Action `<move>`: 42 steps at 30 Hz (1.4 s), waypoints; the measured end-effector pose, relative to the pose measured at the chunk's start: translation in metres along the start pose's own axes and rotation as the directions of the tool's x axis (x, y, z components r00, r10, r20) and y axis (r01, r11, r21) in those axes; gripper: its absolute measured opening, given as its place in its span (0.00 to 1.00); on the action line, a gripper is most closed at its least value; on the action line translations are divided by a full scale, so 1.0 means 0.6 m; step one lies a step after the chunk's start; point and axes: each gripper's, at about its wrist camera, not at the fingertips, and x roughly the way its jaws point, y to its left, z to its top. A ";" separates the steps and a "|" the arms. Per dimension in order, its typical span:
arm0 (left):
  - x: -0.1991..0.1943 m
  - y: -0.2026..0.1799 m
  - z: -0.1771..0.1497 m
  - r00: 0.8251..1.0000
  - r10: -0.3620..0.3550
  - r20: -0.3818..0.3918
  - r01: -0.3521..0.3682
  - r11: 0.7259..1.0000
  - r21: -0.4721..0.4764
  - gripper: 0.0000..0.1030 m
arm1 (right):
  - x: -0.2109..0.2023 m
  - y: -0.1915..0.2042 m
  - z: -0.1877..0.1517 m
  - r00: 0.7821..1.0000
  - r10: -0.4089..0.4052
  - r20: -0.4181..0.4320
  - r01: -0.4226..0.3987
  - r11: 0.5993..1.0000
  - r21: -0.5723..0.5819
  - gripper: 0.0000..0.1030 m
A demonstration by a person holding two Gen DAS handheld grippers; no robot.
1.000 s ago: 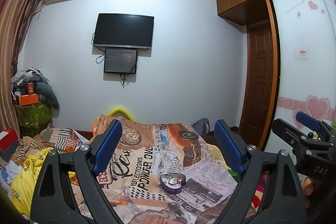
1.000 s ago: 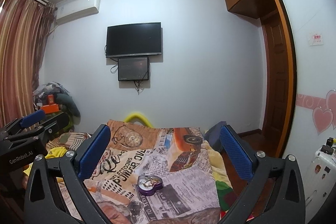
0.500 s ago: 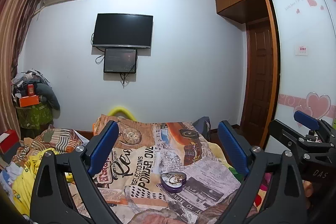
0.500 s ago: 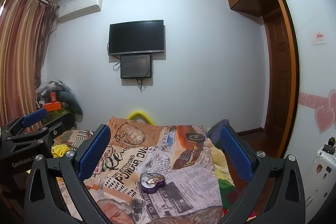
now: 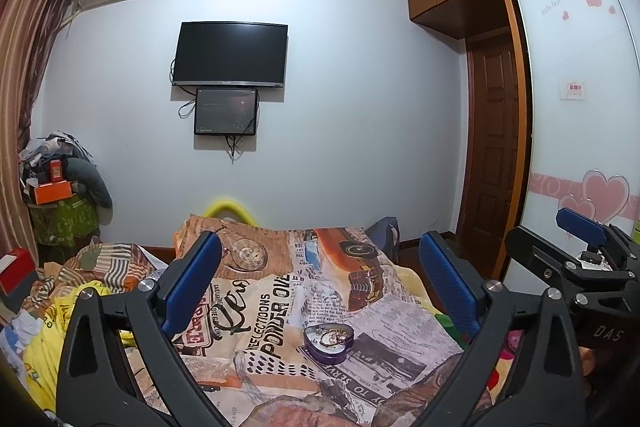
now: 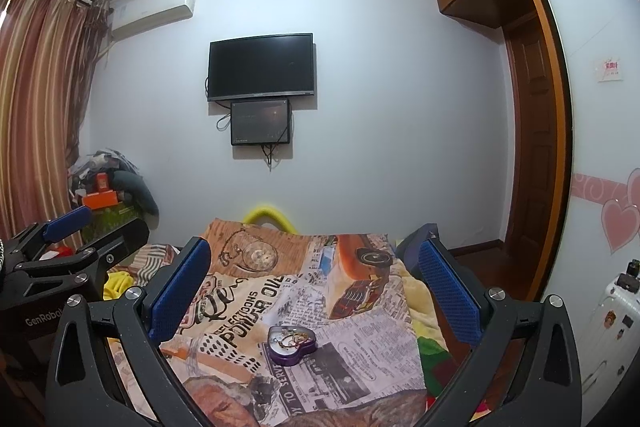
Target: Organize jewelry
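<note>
A purple heart-shaped tin (image 5: 329,342) lies open on the printed bedspread (image 5: 276,291), with gold jewelry tangled inside. It also shows in the right wrist view (image 6: 291,343). My left gripper (image 5: 320,287) is open and empty, held above and in front of the tin. My right gripper (image 6: 314,287) is open and empty too, likewise above the tin. Each gripper shows at the edge of the other's view: the right one (image 5: 576,251) and the left one (image 6: 80,239).
The bed fills the foreground, with rumpled clothes and a yellow cloth (image 5: 48,323) on its left side. A cluttered pile (image 5: 60,195) stands by the curtain. A TV (image 5: 230,55) hangs on the far wall. A wardrobe (image 5: 580,107) and a door are on the right.
Both grippers have stayed wide open. The views have tilted slightly, so the tin sits a little differently between the fingers. Nothing was picked up.
</note>
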 end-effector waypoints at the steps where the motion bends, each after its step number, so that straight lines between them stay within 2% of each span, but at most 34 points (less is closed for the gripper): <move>1: 0.001 0.000 0.000 1.000 -0.001 -0.001 0.001 1.000 0.000 0.97 | 0.000 0.000 -0.001 1.000 0.000 0.000 0.000 1.000 0.000 1.00; 42: 0.015 -0.006 -0.005 0.999 -0.021 -0.025 0.021 1.000 -0.001 0.98 | 0.003 -0.003 -0.009 1.000 -0.008 -0.012 0.008 1.000 0.013 1.00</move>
